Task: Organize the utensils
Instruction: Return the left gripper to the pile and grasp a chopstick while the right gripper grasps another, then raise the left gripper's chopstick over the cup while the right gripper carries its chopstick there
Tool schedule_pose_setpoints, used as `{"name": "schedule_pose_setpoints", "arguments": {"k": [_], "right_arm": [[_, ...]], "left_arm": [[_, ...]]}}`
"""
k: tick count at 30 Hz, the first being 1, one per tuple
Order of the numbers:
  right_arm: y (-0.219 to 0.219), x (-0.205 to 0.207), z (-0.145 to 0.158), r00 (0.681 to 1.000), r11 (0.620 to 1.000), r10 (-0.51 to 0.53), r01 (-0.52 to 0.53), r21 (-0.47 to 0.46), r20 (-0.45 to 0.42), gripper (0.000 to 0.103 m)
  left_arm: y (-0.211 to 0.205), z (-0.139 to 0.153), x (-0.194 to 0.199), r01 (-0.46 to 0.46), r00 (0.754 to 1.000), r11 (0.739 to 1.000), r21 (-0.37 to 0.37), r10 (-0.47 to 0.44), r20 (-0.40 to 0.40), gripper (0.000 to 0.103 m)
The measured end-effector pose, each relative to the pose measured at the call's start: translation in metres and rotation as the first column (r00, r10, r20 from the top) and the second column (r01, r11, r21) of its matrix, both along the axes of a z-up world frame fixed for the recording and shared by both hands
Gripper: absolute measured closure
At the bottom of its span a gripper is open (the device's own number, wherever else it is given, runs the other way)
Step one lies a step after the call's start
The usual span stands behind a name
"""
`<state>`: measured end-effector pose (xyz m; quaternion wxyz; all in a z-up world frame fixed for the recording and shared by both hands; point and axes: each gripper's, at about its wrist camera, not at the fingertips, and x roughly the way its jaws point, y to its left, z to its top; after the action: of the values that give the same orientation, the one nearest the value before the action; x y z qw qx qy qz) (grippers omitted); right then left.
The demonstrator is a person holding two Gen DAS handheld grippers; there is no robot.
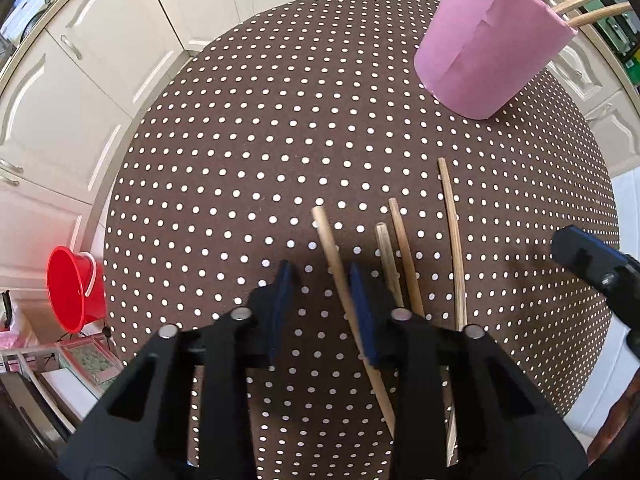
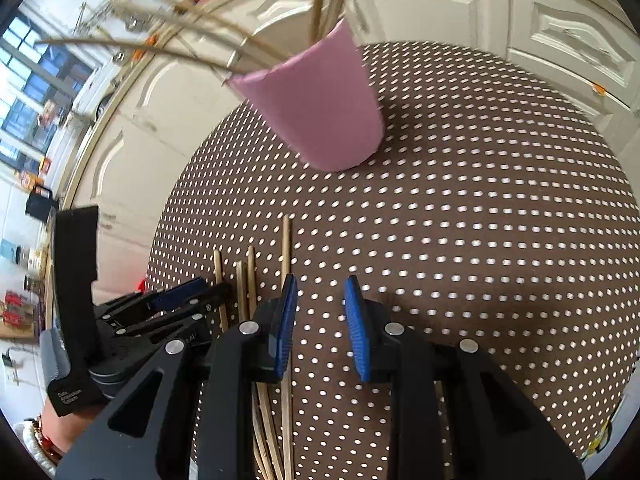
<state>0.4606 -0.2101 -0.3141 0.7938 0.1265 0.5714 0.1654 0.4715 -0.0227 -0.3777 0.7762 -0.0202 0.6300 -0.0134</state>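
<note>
Wooden chopsticks, four thin pale sticks, lie side by side on the brown polka-dotted bench, tips pointing toward the pink paper-wrapped cup that stands upright at the far side. Several more sticks already fan out of that cup's mouth, so I judge it to be the holder and these four the ones left to go in.

My left hand-held gripper is spread wide, and the leftmost stick runs through the gap, close against the inner face of the right-hand finger; nothing is pinched yet. I read that as lined up for a pinch on that stick alone, leaving its neighbours flat.

My right hand-held gripper is also released, with only bare cloth between the pads; it sits just to the right of the row, probably waiting out of the way. Beyond the bench are cream cupboard doors and a red plastic bucket on the floor.
</note>
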Motion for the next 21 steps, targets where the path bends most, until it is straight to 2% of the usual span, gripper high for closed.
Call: {"name": "schedule_pose_setpoints", "arguments": {"k": [3,6,9,13,16,18,20,21], "right_arm": [[0.016,0.006,-0.01,0.998,0.999,0.052,-0.053,-0.008,-0.046,0.08],[0.032,0.012,-0.017,0.992,0.995,0.092,-0.095,-0.024,-0.084,0.08],[0.047,0.015,-0.022,0.985,0.989,0.129,-0.136,-0.053,-0.111,0.08],[0.068,0.02,-0.029,0.976,0.974,0.16,-0.181,-0.139,-0.146,0.08],[0.08,0.021,-0.031,0.975,0.957,0.175,-0.201,-0.209,-0.137,0.086],[0.082,0.023,-0.032,0.976,0.956,0.17,-0.196,-0.217,-0.134,0.088],[0.084,0.025,-0.032,0.978,0.953,0.166,-0.192,-0.234,-0.127,0.097],[0.082,0.026,-0.032,0.978,0.958,0.16,-0.186,-0.219,-0.132,0.098]], "left_arm": [[0.013,-0.001,0.0,-0.037,0.999,0.999,-0.034,0.037,0.0,0.092],[0.036,-0.004,-0.004,-0.093,0.996,0.99,-0.11,0.091,-0.018,0.097],[0.049,-0.002,-0.007,-0.127,0.992,0.975,-0.182,0.126,-0.021,0.097],[0.059,0.007,-0.011,-0.125,0.992,0.969,-0.213,0.13,0.007,0.097],[0.057,0.017,-0.02,-0.123,0.991,0.965,-0.231,0.134,0.03,0.097],[0.053,0.027,-0.025,-0.123,0.99,0.963,-0.239,0.137,0.039,0.097],[0.056,0.034,-0.028,-0.123,0.989,0.96,-0.252,0.14,0.053,0.097],[0.057,0.038,-0.029,-0.122,0.988,0.959,-0.254,0.142,0.063,0.097]]}}
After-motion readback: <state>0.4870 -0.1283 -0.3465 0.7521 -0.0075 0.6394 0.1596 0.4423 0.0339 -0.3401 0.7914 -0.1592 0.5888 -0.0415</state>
